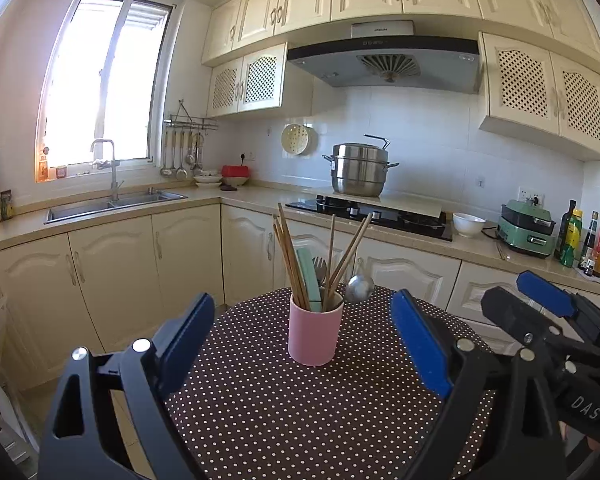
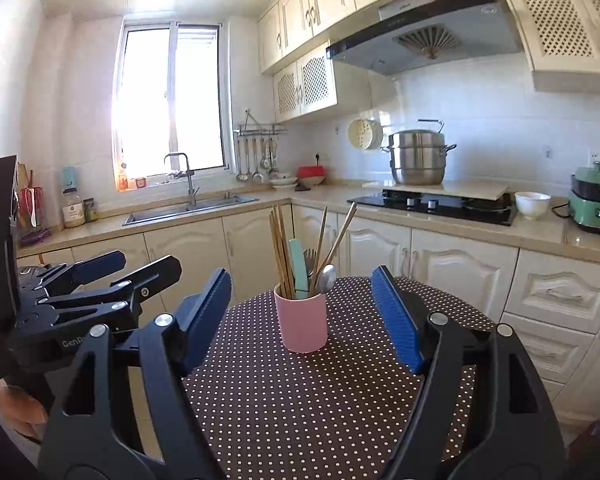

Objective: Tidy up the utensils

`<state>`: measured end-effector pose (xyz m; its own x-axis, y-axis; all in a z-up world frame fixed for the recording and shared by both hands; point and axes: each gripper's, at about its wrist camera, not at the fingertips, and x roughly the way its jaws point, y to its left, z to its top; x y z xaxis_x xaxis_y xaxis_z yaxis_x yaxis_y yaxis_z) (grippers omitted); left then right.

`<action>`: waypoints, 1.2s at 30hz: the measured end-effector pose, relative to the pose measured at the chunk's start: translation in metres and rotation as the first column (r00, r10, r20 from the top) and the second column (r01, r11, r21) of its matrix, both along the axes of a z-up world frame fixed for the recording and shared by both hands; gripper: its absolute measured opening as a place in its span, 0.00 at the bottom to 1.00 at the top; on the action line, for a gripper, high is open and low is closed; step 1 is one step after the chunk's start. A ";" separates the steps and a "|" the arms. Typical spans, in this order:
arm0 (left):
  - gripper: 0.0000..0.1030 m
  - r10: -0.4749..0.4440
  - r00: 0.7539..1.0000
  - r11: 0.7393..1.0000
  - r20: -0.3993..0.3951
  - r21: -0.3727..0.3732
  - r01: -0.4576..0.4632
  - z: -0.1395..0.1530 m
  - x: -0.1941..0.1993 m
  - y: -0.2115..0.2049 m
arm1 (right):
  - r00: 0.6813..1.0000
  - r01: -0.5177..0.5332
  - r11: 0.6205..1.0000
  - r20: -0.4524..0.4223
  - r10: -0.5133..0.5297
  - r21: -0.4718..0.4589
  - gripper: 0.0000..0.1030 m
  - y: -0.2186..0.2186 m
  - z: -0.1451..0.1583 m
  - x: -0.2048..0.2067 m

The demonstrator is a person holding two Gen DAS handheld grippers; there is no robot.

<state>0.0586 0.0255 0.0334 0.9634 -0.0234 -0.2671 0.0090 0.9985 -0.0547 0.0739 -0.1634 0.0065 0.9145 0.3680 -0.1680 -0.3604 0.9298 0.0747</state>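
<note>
A pink cup (image 1: 315, 332) (image 2: 302, 323) stands upright on a round table with a brown polka-dot cloth (image 1: 300, 412) (image 2: 308, 400). Inside it are several wooden chopsticks (image 1: 289, 258) (image 2: 279, 248), a mint-green handle (image 1: 309, 278) (image 2: 298, 265), a fork and a metal spoon (image 1: 359, 288) (image 2: 327, 278). My left gripper (image 1: 304, 344) is open, back from the cup, nothing between its blue pads (image 1: 420, 344). My right gripper (image 2: 304, 320) is also open and empty, its blue pads (image 2: 396, 320) well short of the cup. Each gripper shows at the edge of the other's view.
Cream cabinets run along two walls behind the table. On the counter are a steel sink (image 1: 112, 202), a black hob (image 1: 372, 214) with a steel steamer pot (image 1: 359, 170), a white bowl (image 1: 468, 224), a green appliance (image 1: 526, 229) and bottles (image 1: 584, 242).
</note>
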 end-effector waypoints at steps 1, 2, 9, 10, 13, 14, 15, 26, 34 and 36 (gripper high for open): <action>0.87 0.000 1.000 1.000 0.004 0.016 0.000 0.001 -0.004 -0.003 | 1.000 0.004 1.000 0.005 -0.004 -0.001 0.73 -0.001 0.001 -0.006; 0.87 -0.001 1.000 1.000 0.007 0.028 0.001 0.002 -0.007 -0.005 | 1.000 0.005 1.000 0.008 -0.005 -0.005 0.74 -0.002 0.002 -0.009; 0.88 -0.008 0.998 0.998 0.064 0.060 0.005 0.011 -0.039 -0.019 | 0.997 0.044 0.999 0.061 -0.042 -0.032 0.77 -0.009 0.008 -0.036; 0.88 -0.009 0.997 0.998 0.072 0.060 0.005 0.012 -0.042 -0.020 | 0.997 0.043 0.999 0.065 -0.041 -0.028 0.77 -0.010 0.008 -0.039; 0.88 -0.006 0.996 0.998 0.087 0.061 0.001 0.015 -0.052 -0.023 | 0.996 0.053 0.998 0.077 -0.051 -0.022 0.79 -0.014 0.009 -0.047; 0.88 -0.007 0.996 0.998 0.089 0.061 0.002 0.016 -0.054 -0.023 | 0.995 0.054 0.998 0.087 -0.052 -0.022 0.79 -0.015 0.009 -0.050; 0.88 -0.006 0.996 0.998 0.093 0.058 0.001 0.017 -0.058 -0.023 | 0.994 0.053 0.998 0.095 -0.051 -0.023 0.79 -0.015 0.010 -0.052; 0.88 0.013 0.987 1.000 0.157 0.023 -0.016 0.025 -0.083 -0.018 | 0.980 0.093 0.994 0.181 -0.081 -0.062 0.83 -0.013 0.016 -0.078; 0.88 0.019 0.984 0.999 0.179 0.034 -0.025 0.025 -0.088 -0.020 | 0.980 0.090 0.994 0.182 -0.079 -0.055 0.85 -0.015 0.016 -0.080; 0.88 0.021 0.983 0.999 0.182 0.041 -0.029 0.024 -0.088 -0.021 | 0.980 0.092 0.994 0.183 -0.080 -0.056 0.85 -0.014 0.016 -0.080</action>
